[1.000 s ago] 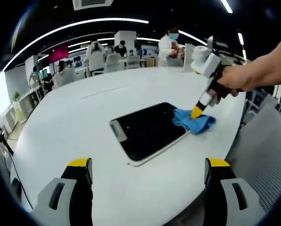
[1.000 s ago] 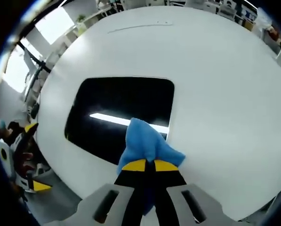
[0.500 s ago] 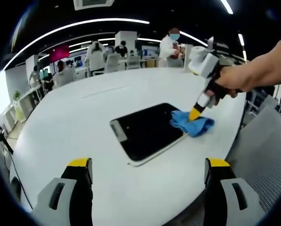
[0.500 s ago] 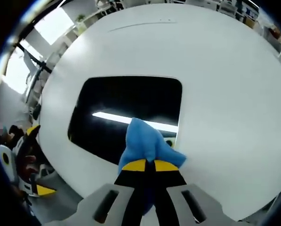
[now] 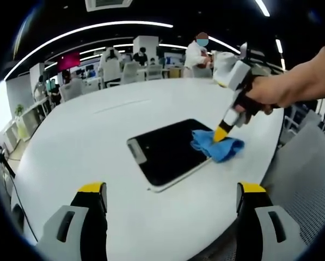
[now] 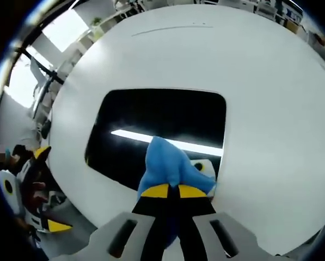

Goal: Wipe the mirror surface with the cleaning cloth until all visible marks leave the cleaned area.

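On a white worktop [image 5: 86,141], the left claw [image 5: 170,201] is hovering wide open and empty, near the mirror [image 5: 167,149]. At the mirror's right corner, the right claw [image 6: 170,191] is pinching the blue cloth [image 6: 170,166] tight, pressing it onto the glass. Judged best: flat, overlapping passes leftward across the mirror, keeping the cloth bunched beneath the tips.

White round surface [image 5: 86,147] spreading across both views, thin seam line [image 6: 173,29] running near far edge. Grey mesh chair [image 5: 301,163] sitting just beside surface at right. People [image 5: 110,65] sitting at desks in background, one person in white [image 5: 197,51] standing beyond far edge. Ceiling light strips [image 5: 91,28] glowing overhead. Bright window [image 6: 61,27] showing past surface edge. Pink screen [image 5: 68,61] hanging on far wall.
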A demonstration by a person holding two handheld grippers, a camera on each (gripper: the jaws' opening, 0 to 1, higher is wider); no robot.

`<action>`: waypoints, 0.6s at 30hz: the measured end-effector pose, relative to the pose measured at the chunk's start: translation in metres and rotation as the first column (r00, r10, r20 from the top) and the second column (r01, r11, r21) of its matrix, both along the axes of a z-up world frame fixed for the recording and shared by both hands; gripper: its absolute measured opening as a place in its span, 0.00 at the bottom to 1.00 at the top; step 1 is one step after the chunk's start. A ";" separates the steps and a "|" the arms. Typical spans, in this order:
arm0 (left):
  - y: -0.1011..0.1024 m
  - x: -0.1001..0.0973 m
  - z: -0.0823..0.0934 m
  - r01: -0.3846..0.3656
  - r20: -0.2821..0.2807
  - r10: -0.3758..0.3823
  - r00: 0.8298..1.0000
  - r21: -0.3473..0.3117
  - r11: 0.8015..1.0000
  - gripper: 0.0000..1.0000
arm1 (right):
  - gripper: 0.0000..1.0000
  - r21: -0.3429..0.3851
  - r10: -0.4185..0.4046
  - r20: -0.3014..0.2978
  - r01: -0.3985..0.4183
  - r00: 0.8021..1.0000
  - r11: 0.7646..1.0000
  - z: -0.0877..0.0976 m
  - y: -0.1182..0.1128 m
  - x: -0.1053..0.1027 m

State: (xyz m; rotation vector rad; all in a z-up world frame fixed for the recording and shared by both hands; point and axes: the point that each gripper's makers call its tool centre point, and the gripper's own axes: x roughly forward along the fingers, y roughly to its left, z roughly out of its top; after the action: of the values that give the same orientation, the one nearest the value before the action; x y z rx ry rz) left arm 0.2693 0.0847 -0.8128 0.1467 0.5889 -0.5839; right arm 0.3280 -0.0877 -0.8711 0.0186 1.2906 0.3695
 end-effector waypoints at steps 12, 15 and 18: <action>-0.001 0.000 0.000 0.005 0.001 -0.005 1.000 0.008 1.000 0.99 | 0.00 0.014 0.017 0.007 -0.017 1.000 1.000 0.000 0.018 0.002; 0.000 0.000 0.000 0.002 0.001 -0.002 1.000 0.008 1.000 0.99 | 0.00 0.016 0.023 0.008 -0.023 1.000 1.000 0.000 0.021 0.003; 0.000 0.000 0.000 0.001 0.001 -0.001 1.000 0.008 1.000 0.99 | 0.00 0.021 0.025 0.013 -0.025 1.000 0.999 0.000 0.025 0.003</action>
State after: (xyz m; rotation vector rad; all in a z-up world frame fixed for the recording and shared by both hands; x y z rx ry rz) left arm 0.2692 0.0844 -0.8132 0.1546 0.5903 -0.5825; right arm 0.3309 -0.0632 -0.8710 0.0177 1.2750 0.4036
